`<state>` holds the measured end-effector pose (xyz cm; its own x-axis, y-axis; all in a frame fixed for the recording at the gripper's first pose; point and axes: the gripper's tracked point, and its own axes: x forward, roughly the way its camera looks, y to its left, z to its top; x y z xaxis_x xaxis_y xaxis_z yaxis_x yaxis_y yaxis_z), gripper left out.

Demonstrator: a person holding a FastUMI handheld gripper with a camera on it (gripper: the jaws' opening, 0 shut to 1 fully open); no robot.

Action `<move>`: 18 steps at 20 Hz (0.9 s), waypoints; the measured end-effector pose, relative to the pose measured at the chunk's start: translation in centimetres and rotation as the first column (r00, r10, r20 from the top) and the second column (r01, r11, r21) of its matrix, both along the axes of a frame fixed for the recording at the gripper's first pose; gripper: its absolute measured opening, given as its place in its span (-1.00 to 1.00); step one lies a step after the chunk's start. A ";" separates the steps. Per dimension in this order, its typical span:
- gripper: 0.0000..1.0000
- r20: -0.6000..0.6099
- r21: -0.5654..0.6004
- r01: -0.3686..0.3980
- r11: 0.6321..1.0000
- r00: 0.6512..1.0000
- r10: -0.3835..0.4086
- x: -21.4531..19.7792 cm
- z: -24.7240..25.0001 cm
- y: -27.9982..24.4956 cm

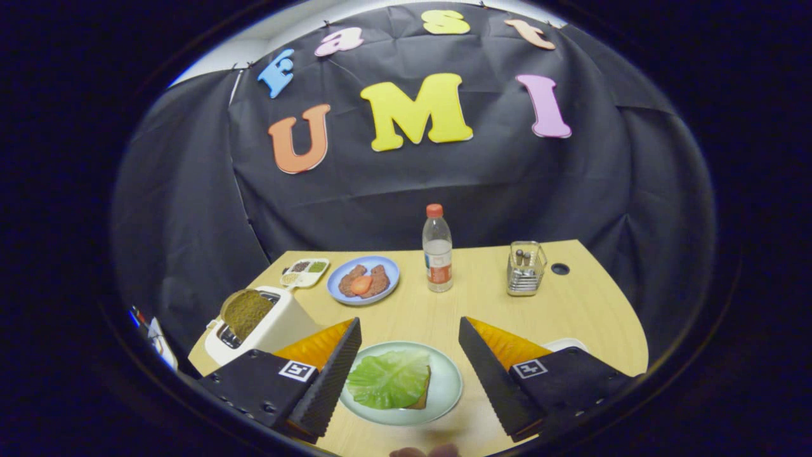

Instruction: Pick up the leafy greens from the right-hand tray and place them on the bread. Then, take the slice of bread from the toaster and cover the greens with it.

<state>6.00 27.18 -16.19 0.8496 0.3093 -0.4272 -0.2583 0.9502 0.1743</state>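
The hand-held gripper (409,355) is seen at the bottom of the frame with its 2 fingers spread wide apart and nothing clamped between them. Between the fingers, at lower centre, a pale green plate (448,387) is set on the counter (571,304); the leafy greens (388,379) are laid on a slice of bread (424,398), whose brown edge is seen under the leaf's right side. At lower left, just beyond the left finger, a white toaster (279,327) is stood near the counter's left edge, with a brown bread slice (246,312) raised out of its slot. A white tray rim (566,344) is glimpsed behind the right finger.

Open counter is left between the plate and the far row: a seasoning dish (305,272), a blue plate (363,280) of food, a water bottle (438,251) and a wire holder (526,268). A round hole (560,268) is cut near the right edge. The bottle's label is too small to be read.
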 end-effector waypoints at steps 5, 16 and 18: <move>0.92 0.052 0.000 0.019 1.000 0.998 -0.019 -3.7 3.5 3.6; 0.93 0.080 -0.099 0.058 0.993 0.996 -0.050 -5.4 4.9 20.0; 0.93 0.072 -0.125 0.060 0.990 0.996 -0.052 -4.9 3.6 22.1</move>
<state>1.09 49.33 -12.62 0.8926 0.2074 -0.4004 -0.2112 0.9768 0.0351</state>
